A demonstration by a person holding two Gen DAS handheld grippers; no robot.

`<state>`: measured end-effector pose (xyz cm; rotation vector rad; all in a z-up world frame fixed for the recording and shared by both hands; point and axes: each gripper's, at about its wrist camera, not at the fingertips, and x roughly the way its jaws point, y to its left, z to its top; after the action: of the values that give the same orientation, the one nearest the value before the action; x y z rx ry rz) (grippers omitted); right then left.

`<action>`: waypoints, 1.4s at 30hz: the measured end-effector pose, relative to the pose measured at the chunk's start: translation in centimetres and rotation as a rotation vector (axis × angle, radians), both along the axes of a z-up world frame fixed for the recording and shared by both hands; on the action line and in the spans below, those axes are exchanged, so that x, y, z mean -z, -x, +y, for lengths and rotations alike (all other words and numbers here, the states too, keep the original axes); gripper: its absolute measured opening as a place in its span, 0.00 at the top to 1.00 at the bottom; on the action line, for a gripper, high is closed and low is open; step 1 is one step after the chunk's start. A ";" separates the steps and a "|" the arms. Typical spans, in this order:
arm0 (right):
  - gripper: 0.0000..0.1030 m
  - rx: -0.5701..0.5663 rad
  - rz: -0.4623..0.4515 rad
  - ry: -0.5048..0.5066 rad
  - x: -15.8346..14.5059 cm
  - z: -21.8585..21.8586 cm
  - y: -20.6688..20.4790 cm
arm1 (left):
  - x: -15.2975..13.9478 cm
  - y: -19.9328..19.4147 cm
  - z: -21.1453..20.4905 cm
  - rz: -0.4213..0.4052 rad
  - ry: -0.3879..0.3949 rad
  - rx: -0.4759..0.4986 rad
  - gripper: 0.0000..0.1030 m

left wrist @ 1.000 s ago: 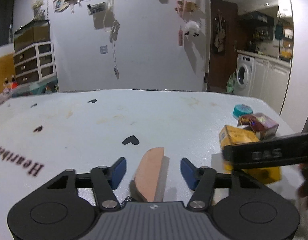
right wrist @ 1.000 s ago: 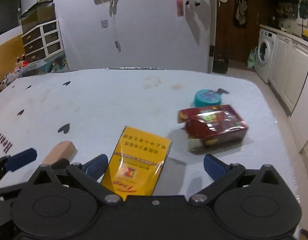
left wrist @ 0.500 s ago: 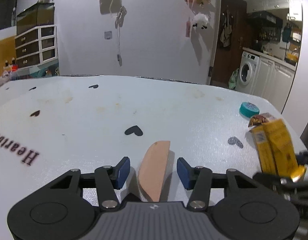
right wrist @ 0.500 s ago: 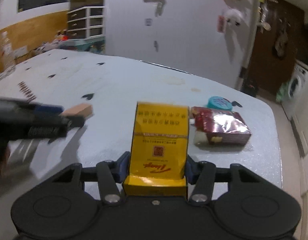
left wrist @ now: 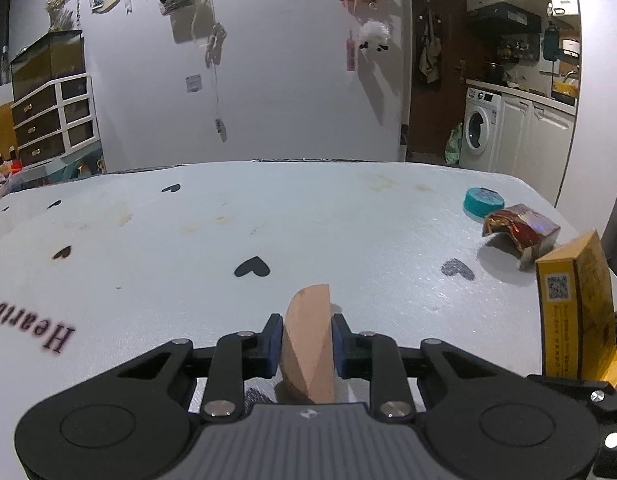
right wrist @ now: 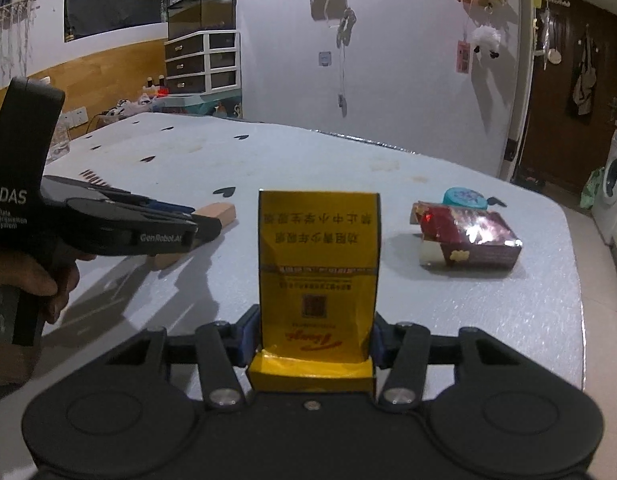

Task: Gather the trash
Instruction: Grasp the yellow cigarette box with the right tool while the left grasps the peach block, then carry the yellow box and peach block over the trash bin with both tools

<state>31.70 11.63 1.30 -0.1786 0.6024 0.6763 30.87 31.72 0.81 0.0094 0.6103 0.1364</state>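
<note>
left wrist: left gripper [left wrist: 304,343] jaws pinch tan wedge [left wrist: 308,344]; right gripper [right wrist: 313,338] jaws clamp yellow box [right wrist: 318,276].

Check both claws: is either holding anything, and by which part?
Left claw grips the tan block across its sides, near end. Right claw clamps the yellow pack at its lower end.
</note>
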 end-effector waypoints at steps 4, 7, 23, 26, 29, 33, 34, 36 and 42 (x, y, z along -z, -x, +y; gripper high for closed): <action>0.39 -0.001 0.035 0.017 -0.3 -0.6 0.1 | -0.2 0.5 -0.3 -0.014 -0.002 0.008 0.74; 0.32 0.004 0.020 0.033 -0.7 -1.0 0.6 | -0.2 0.9 -0.7 -0.016 -0.011 0.017 0.74; 0.42 0.059 0.017 -0.071 -0.8 -1.3 0.2 | -0.2 1.5 -1.2 -0.020 -0.005 0.012 0.74; 0.44 0.054 0.011 -0.070 -0.8 -1.4 0.6 | -0.2 2.1 -1.3 -0.026 0.005 0.004 0.74; 0.45 0.063 -0.005 -0.070 -0.8 -1.9 1.0 | -0.3 2.7 -1.3 -0.036 0.017 -0.012 0.74; 0.45 0.073 -0.020 -0.086 -1.2 -3.0 1.6 | -0.6 3.8 -2.2 -0.054 0.009 -0.022 0.74; 0.45 0.077 -0.023 -0.092 -1.3 -3.3 1.8 | -0.7 4.0 -2.5 -0.059 0.008 -0.025 0.74; 0.45 0.084 -0.026 -0.104 -1.6 -4.0 2.0 | -0.8 4.6 -3.2 -0.069 -0.001 -0.026 0.74; 0.45 0.104 -0.043 -0.120 -2.0 -6.4 3.3 | -1.7 7.1 -5.0 -0.129 0.001 -0.050 0.74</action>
<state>28.43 5.26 3.33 -0.0493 0.5242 0.6046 23.75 26.71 2.51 -0.0153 0.4815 0.1834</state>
